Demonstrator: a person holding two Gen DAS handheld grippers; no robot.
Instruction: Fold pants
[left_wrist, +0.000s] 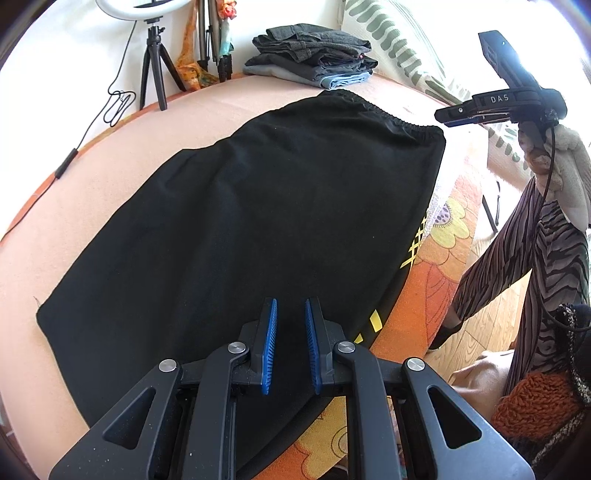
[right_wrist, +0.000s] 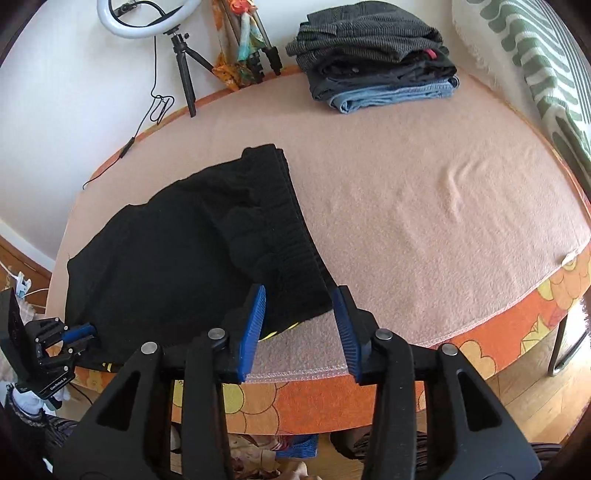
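Pink blanket (right_wrist: 424, 206) bears black pants (left_wrist: 240, 221), both grippers parted

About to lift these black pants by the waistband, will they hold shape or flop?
The pants will probably flop: they lie limp on the blanket, and the waistband is bunched and puckered. Likely light and grippy, since the knit looks soft, not slick.

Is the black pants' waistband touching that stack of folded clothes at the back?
Apart. The right wrist view shows bare pink blanket between the black pants and the stack of folded clothes.
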